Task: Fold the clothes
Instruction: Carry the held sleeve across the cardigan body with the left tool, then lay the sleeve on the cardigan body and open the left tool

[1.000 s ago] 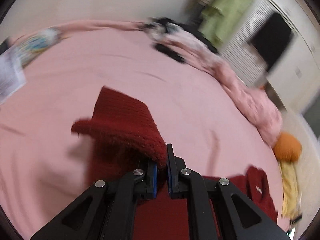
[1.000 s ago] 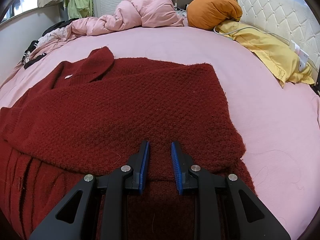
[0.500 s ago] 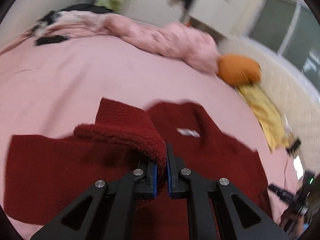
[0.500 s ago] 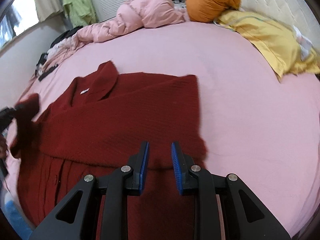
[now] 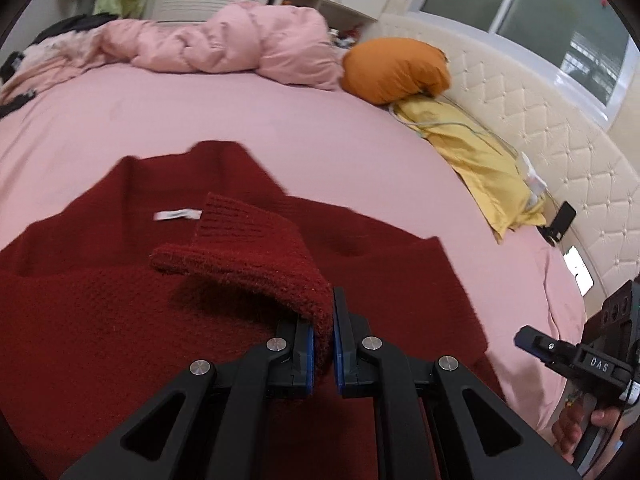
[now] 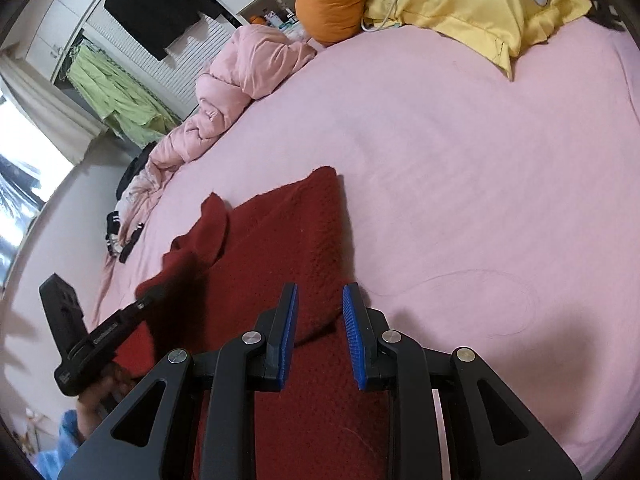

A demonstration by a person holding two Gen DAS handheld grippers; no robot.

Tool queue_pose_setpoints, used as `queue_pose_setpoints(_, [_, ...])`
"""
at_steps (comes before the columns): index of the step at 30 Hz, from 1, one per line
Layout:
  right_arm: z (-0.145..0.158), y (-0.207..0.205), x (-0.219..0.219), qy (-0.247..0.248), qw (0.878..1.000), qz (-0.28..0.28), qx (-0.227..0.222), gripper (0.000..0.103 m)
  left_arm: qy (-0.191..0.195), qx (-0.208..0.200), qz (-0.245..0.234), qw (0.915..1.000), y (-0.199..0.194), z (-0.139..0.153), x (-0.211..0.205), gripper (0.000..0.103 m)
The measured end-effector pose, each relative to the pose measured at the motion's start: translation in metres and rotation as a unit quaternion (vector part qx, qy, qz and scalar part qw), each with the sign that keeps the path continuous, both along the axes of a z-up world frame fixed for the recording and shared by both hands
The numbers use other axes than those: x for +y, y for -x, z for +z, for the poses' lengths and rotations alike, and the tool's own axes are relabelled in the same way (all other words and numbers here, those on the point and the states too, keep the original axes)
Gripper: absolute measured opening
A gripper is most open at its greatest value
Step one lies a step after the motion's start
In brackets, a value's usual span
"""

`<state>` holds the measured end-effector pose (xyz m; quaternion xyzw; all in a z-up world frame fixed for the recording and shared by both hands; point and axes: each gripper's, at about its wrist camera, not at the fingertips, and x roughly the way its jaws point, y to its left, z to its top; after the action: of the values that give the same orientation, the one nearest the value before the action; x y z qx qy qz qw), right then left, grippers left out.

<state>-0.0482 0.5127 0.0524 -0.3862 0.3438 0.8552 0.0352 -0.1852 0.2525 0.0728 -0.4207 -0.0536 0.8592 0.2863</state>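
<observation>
Lying spread across the near part of the pink bed (image 5: 240, 128): dark red sweater (image 5: 100, 320), collar at the far end. Clamping its ribbed sleeve cuff (image 5: 256, 256) tight above the body: left gripper (image 5: 323, 344). Hovering slightly parted over the sweater's right edge, gripping nothing: right gripper (image 6: 320, 336). Running out of frame: sweater's near hem.

Soft even indoor light, mild motion blur, strong fisheye bending and dark corners, faint shadows

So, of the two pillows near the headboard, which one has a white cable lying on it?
The yellow pillow: a thin white cable runs across it. The orange pillow beside it has none.
</observation>
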Motion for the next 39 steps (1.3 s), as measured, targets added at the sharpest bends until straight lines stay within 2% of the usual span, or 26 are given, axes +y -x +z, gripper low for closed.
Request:
queue_pose_setpoints(7, [0.001, -0.002, 0.002, 0.014, 1.0, 0.0, 0.011, 0.024, -0.007, 0.01, -0.035, 0.9993, -0.007, 0.006, 0.053, 0.009])
queue_pose_setpoints(9, [0.001, -0.002, 0.002, 0.017, 1.0, -0.002, 0.011, 0.024, -0.007, 0.0, -0.042, 0.9991, -0.007, 0.002, 0.062, 0.009])
queue_pose_setpoints(11, [0.0, -0.003, 0.003, 0.02, 1.0, -0.003, 0.011, 0.024, 0.024, -0.035, -0.053, 0.9977, -0.004, -0.018, 0.072, 0.011])
queue_pose_setpoints(12, [0.0, -0.004, 0.003, 0.021, 1.0, -0.004, 0.011, 0.024, 0.041, -0.053, -0.059, 0.996, -0.003, -0.028, 0.076, 0.018])
queue_pose_setpoints(13, [0.0, -0.004, 0.004, 0.022, 1.0, -0.005, 0.012, 0.024, 0.048, -0.069, -0.059, 0.9947, -0.002, -0.037, 0.076, 0.036])
queue_pose_setpoints(14, [0.0, -0.003, 0.004, 0.023, 1.0, -0.005, 0.012, 0.024, 0.053, -0.084, -0.058, 0.9934, -0.002, -0.045, 0.075, 0.046])
queue_pose_setpoints(15, [0.0, -0.003, 0.004, 0.024, 1.0, -0.005, 0.011, 0.024, 0.038, -0.09, -0.056, 0.9937, -0.003, -0.049, 0.071, 0.051])
queue_pose_setpoints(17, [-0.001, -0.002, 0.004, 0.025, 1.0, -0.005, 0.01, 0.024, 0.009, -0.093, -0.052, 0.9943, -0.007, -0.051, 0.062, 0.054])
queue_pose_setpoints(19, [-0.002, -0.001, 0.004, 0.024, 1.0, -0.005, 0.008, 0.024, -0.022, -0.102, -0.059, 0.9928, -0.011, -0.046, 0.055, 0.067])
queue_pose_setpoints(23, [-0.004, 0.001, 0.003, 0.022, 1.0, -0.004, 0.002, 0.024, -0.08, -0.115, -0.074, 0.9874, -0.023, -0.035, 0.024, 0.07])
queue_pose_setpoints(26, [-0.003, 0.0, 0.001, 0.014, 1.0, -0.002, 0.002, 0.024, -0.111, -0.105, -0.04, 0.9874, -0.028, -0.029, -0.025, 0.07])
queue_pose_setpoints(28, [-0.001, -0.001, -0.001, 0.008, 1.0, 0.003, 0.003, 0.024, -0.116, -0.081, 0.012, 0.9899, -0.028, -0.022, -0.071, 0.07])
queue_pose_setpoints(30, [0.002, 0.0, -0.007, -0.005, 1.0, 0.016, 0.009, 0.024, -0.09, -0.039, 0.068, 0.9928, -0.027, -0.012, -0.11, 0.07])
queue_pose_setpoints(32, [0.009, 0.002, -0.021, -0.024, 0.998, 0.044, 0.025, 0.024, -0.038, 0.003, 0.126, 0.9912, -0.023, -0.003, -0.145, 0.07])
queue_pose_setpoints(33, [0.012, 0.004, -0.028, -0.034, 0.997, 0.059, 0.033, 0.024, -0.011, 0.012, 0.145, 0.9894, -0.019, -0.004, -0.159, 0.07])
queue_pose_setpoints(36, [0.015, 0.023, -0.059, -0.083, 0.991, 0.105, 0.023, 0.024, 0.059, 0.013, 0.187, 0.9805, -0.006, -0.019, -0.19, 0.07])
queue_pose_setpoints(39, [0.017, 0.048, -0.087, -0.132, 0.984, 0.117, 0.006, 0.024, 0.113, 0.001, 0.216, 0.9699, 0.0, -0.041, -0.209, 0.07])
